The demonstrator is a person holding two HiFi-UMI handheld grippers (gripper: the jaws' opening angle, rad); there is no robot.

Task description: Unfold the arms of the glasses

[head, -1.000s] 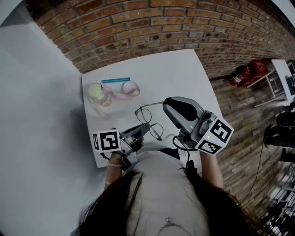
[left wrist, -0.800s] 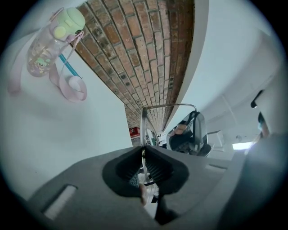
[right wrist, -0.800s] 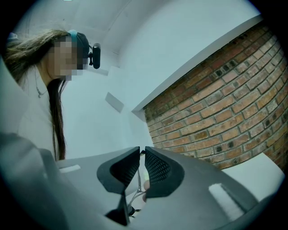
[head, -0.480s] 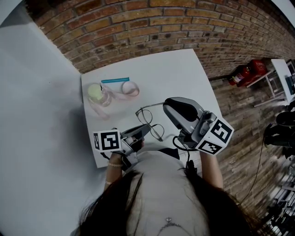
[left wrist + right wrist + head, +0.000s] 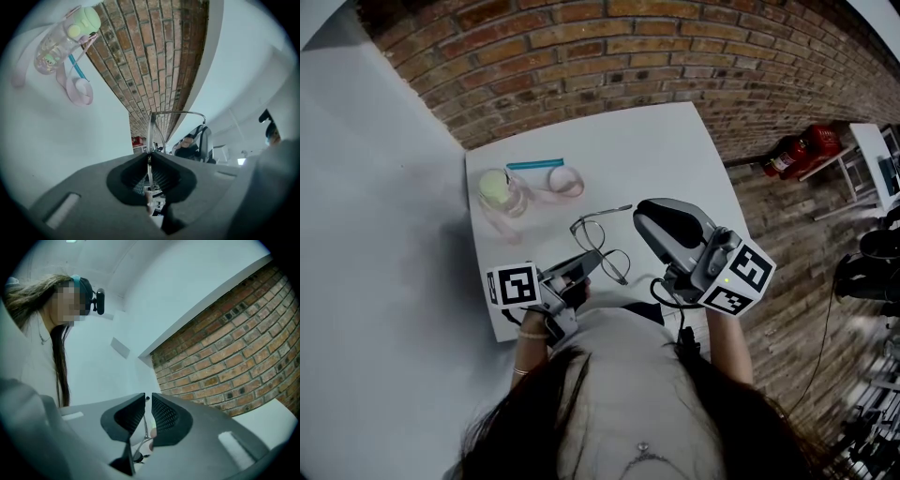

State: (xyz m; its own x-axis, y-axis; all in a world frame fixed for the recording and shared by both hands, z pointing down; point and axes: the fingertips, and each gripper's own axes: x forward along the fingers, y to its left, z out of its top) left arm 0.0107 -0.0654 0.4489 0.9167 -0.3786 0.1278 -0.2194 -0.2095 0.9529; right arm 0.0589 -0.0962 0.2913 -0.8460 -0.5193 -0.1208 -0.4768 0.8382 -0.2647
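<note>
Where the head view looks down, the thin wire-rimmed glasses sit over the front part of the white square bench, near the edge closest to the person. The left claw meets them at the near lens and the right claw at one arm's tip. A clear bottle with a pale green lid lies by the left edge, and the bench top behind and to the right is bare up to the red brick wall.

Seen from the left gripper view, the left claw is closed on the wire rim.

Seen from the right gripper view, the right claw pinches the thin metal arm.
</note>
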